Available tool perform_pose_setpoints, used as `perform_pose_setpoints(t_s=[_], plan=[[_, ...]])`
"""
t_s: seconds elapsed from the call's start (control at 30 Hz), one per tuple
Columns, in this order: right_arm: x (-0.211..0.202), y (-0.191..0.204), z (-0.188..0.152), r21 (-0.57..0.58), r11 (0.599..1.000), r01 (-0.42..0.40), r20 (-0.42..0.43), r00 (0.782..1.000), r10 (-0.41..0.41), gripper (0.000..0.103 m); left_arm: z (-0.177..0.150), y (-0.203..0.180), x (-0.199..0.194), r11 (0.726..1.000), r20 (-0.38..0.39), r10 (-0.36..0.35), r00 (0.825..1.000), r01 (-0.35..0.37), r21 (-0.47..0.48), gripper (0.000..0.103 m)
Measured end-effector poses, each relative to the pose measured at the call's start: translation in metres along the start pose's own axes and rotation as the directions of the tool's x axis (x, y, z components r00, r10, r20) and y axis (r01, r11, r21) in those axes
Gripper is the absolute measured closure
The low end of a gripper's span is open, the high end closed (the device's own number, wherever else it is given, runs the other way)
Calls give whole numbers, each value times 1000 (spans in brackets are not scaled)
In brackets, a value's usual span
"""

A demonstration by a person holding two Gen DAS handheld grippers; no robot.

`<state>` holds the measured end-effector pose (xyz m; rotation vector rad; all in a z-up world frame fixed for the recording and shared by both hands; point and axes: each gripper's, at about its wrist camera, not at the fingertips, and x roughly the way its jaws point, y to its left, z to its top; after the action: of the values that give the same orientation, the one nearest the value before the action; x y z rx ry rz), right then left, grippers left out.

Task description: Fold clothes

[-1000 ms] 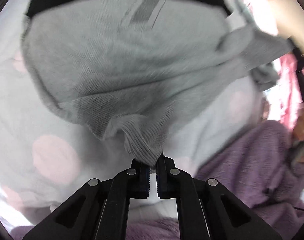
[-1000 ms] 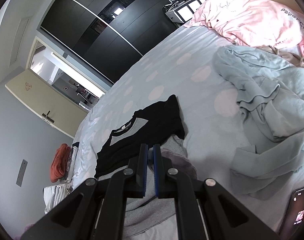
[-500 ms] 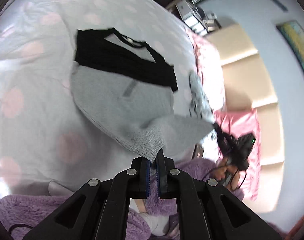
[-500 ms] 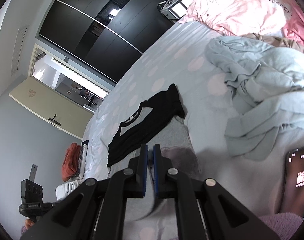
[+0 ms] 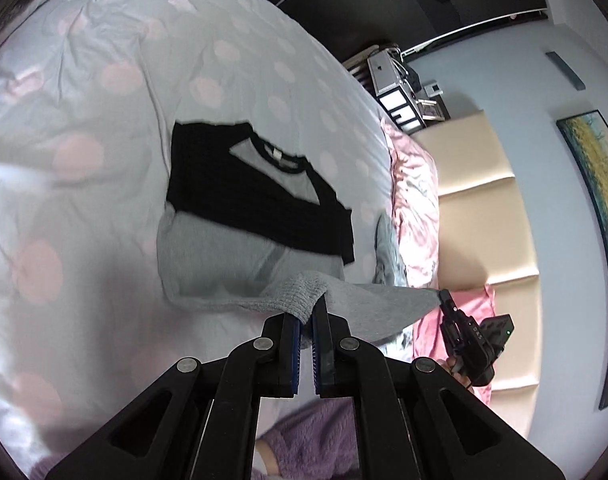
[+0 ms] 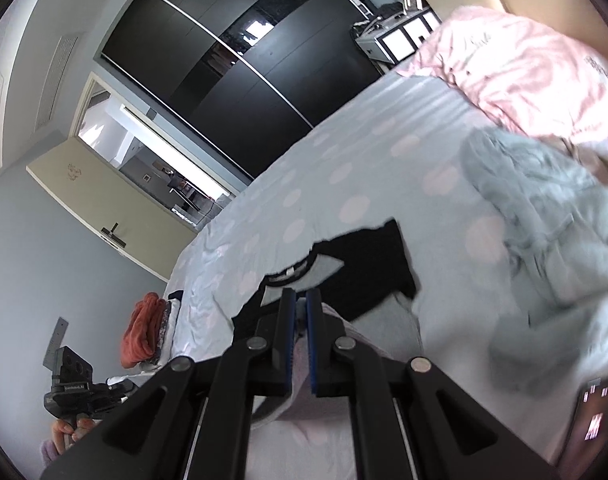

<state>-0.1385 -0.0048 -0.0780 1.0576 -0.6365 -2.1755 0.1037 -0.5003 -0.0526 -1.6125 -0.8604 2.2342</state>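
Note:
A shirt point(image 5: 256, 200) with a grey body and black shoulders and sleeves lies collar-away on the spotted bed sheet point(image 5: 104, 120). Its grey bottom hem point(image 5: 300, 302) is raised off the bed and stretched between my two grippers. My left gripper point(image 5: 308, 314) is shut on one hem corner. In the left wrist view the right gripper point(image 5: 443, 295) pinches the other corner at the right. In the right wrist view my right gripper point(image 6: 302, 300) is shut on grey cloth, with the shirt point(image 6: 356, 264) spread beyond it.
A crumpled pale green garment point(image 6: 544, 240) and a pink duvet point(image 6: 524, 72) lie to the right on the bed. A phone point(image 6: 596, 412) rests near the bed's front corner. Folded orange clothes point(image 6: 140, 332) sit at the far left edge. A padded headboard point(image 5: 484, 220) stands at the right.
Both grippers have risen and drawn back with the grey hem, lifting it off the bed. The left wrist view has pulled away from the cloth and now takes in the whole shirt.

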Motion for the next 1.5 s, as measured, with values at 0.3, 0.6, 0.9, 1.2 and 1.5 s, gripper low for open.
perform_pose_setpoints(t_s=[0.3, 0.6, 0.9, 1.2, 1.5], plan=[[111, 7, 70, -48, 996, 79, -20, 997, -80, 98, 109, 34, 74, 998, -39, 32, 999, -34, -61, 98], [240, -52, 80, -32, 981, 191, -143, 971, -194, 98, 180, 106, 178, 984, -125, 79, 989, -97, -146, 98], [297, -86, 78, -45, 968, 246, -202, 947, -250, 97, 205, 142, 207, 972, -121, 49, 991, -75, -224, 89], [281, -93, 90, -4, 958, 286, -193, 940, -281, 90, 205, 141, 163, 958, 20, 63, 998, -55, -282, 51], [256, -25, 44, -254, 955, 156, -258, 940, -222, 91, 151, 91, 173, 976, -85, 207, 975, -211, -50, 51]])
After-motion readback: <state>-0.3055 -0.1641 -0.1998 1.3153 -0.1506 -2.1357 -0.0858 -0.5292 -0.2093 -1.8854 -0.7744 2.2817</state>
